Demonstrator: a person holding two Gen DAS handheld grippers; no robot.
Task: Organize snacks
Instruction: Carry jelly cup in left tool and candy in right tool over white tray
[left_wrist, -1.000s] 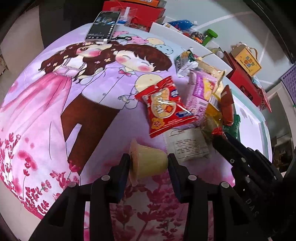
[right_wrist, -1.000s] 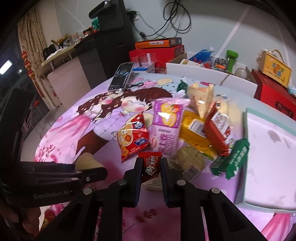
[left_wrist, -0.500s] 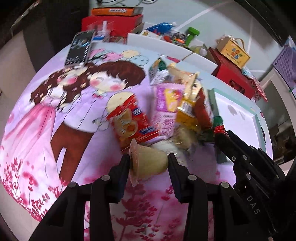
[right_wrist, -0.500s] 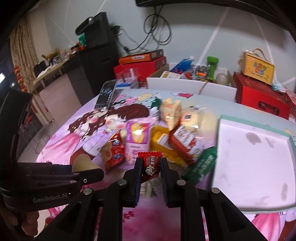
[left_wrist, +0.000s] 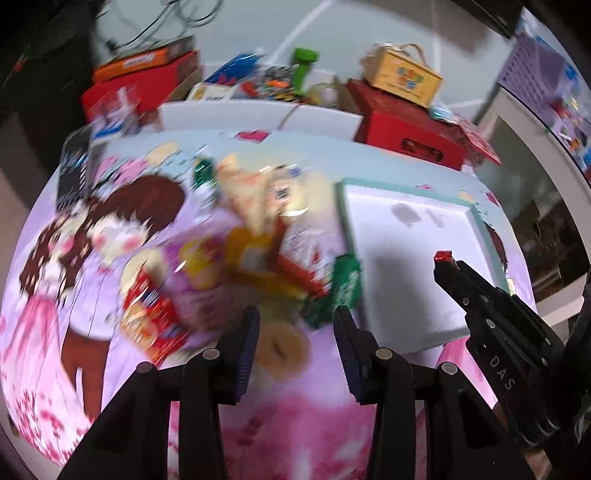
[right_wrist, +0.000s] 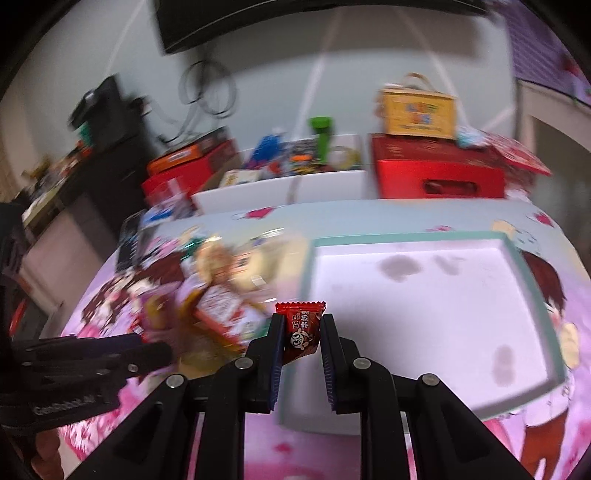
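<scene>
My left gripper (left_wrist: 295, 332) is shut on a pale yellow jelly cup (left_wrist: 282, 347), which shows blurred between its pads. It hangs over the cartoon tablecloth, just in front of the blurred snack pile (left_wrist: 258, 258). My right gripper (right_wrist: 300, 325) is shut on a small red candy packet (right_wrist: 301, 332), upright between the pads. It hovers at the near left corner of the white tray with a teal rim (right_wrist: 406, 238). From the left wrist, the right gripper (left_wrist: 443, 260) shows over that tray (left_wrist: 406, 194). The left gripper (right_wrist: 159, 350) appears at the left of the right wrist view.
The snack pile (right_wrist: 221, 306) lies left of the tray. A phone (left_wrist: 72, 170) rests at the table's far left. Behind the table stand white bins (right_wrist: 295, 186), red boxes (right_wrist: 439, 177) and a yellow carry box (right_wrist: 417, 110).
Both grippers have swung to the right and risen a little, each keeping its snack. The tray has come from the right edge of the views to the middle; the pile has slid left.
</scene>
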